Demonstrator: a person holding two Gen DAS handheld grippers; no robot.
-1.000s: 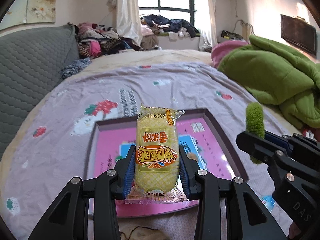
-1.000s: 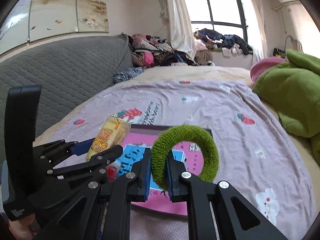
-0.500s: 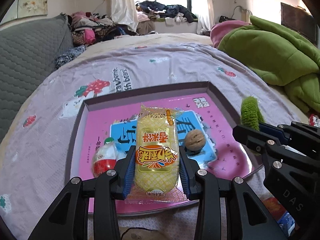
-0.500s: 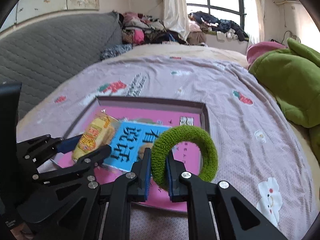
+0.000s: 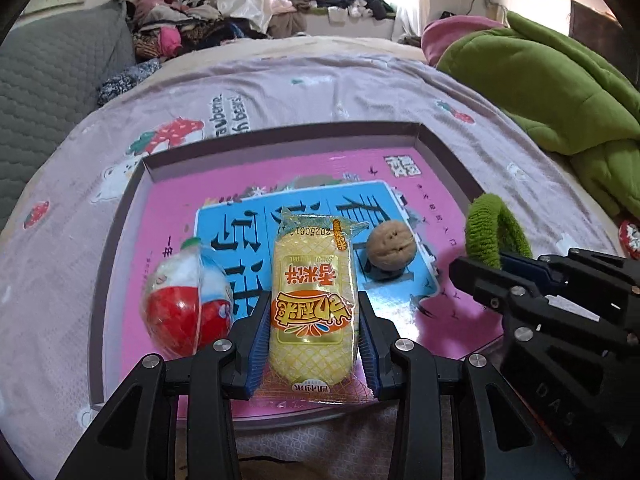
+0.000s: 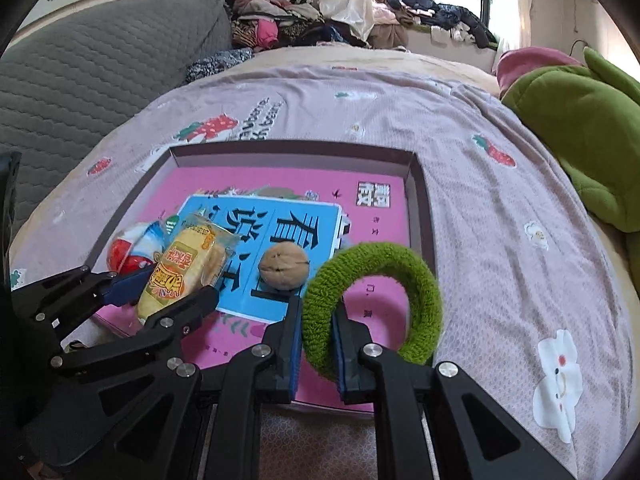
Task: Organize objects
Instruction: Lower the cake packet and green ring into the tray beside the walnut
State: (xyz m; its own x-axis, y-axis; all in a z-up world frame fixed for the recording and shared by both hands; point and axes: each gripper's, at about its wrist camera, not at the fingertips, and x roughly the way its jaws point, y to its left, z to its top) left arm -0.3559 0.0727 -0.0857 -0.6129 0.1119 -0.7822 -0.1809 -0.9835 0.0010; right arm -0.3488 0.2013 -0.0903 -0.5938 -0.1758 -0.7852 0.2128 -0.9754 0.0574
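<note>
Holding one yellow snack packet (image 5: 313, 304) between its blue pads, your left gripper (image 5: 313, 340) sits at the bottom centre of the left wrist view, jaws part-way closed and pressing on both long sides of the packet, which stands lengthwise along the fingers over the near edge of the box lid (image 5: 280, 142). Your right gripper (image 6: 317, 334) is clamped narrow on one green fuzzy hair tie (image 6: 372, 304), pinching the ring's left side so that the loop stands upright and arcs to the right, at the lower centre of the right wrist view; in the left wrist view the same tie pokes up at the right edge of the frame. You have one shallow box lid with a pink and blue printed floor lying open on the pale purple bedsheet (image 6: 500, 184), filling the middle of both views. Inside it you can count two loose things: one walnut (image 5: 391, 245) resting on the blue panel, just right of the packet, and one red-and-white wrapped egg toy (image 5: 188, 300) lying at the lower left of the lid, just beside your left gripper's finger. One green quilt (image 5: 552, 84) is heaped at the upper right, one grey quilted headboard (image 6: 88, 68) runs along the upper left, and a pile of clothes (image 5: 192, 32) sits at the top of the frame.
</note>
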